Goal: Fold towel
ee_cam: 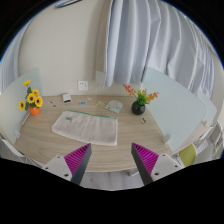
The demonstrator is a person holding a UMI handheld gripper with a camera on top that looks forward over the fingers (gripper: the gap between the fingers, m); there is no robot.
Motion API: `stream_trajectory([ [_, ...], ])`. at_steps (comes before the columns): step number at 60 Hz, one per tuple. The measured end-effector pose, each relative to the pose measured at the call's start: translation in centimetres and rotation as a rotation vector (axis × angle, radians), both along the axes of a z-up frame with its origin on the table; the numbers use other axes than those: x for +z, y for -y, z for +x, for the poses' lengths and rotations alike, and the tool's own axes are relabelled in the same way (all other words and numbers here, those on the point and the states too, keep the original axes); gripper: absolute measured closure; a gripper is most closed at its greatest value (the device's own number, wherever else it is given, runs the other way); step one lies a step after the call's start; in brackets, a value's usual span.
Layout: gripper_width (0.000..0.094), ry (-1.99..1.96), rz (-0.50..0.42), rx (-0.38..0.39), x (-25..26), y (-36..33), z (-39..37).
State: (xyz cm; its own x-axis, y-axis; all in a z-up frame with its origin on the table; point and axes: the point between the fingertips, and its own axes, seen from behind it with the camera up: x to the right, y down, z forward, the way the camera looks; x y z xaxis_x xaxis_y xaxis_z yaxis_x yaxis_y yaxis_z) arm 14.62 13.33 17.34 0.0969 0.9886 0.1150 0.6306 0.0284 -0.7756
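Note:
A pale towel (pixel 84 126) lies flat on the round wooden table (pixel 120 146), ahead of my fingers and slightly to the left. My gripper (pixel 112 160) is open and empty, held above the table's near edge. Its two fingers with magenta pads (pixel 77 159) stand wide apart, with only the table edge between them.
A vase of yellow flowers (pixel 32 102) stands at the table's left. A pot of red and green flowers (pixel 139 99) stands at the right. A small light object (pixel 115 106) and other small items (pixel 67 98) lie near the far edge. Curtains (pixel 150 45) hang behind. A green chair (pixel 189 153) is at the right.

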Motion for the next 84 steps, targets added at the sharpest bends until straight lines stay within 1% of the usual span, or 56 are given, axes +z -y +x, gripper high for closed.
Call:
stream_trajectory([
  [6,0.0077,0.005,-0.018,0.013,-0.2,3.7,-0.5],
  [7,0.0077,0.002,-0.015,0.015,0.0,1.8,-0.4],
  [8,0.0078,0.004,-0.016,0.019,0.1,4.7,-0.4],
  [9,0.0079,0.003,-0.014,0.020,-0.1,5.9,-0.7],
  [20,0.0080,-0.017,-0.031,0.055,-0.5,15.1,-3.2],
  [27,0.0080,-0.046,-0.034,0.090,-0.4,21.3,-5.8],
  [36,0.0083,-0.088,-0.041,0.121,-0.7,28.3,-9.9],
  [42,0.0079,-0.100,-0.038,0.131,-1.7,31.3,-12.7],
  [50,0.0082,-0.101,-0.026,0.127,-3.5,33.0,-16.1],
  [58,0.0081,-0.087,0.000,0.112,-6.6,32.5,-19.8],
  [64,0.0081,-0.054,0.017,0.098,-10.3,31.7,-22.4],
  [73,0.0084,0.010,-0.012,0.071,-15.8,30.6,-25.3],
  [77,0.0090,0.020,-0.007,0.069,-17.1,30.0,-26.5],
  [79,0.0105,0.025,-0.003,0.078,-17.4,29.9,-26.9],
  [84,0.0204,0.037,-0.010,0.089,-18.5,29.6,-27.4],
])
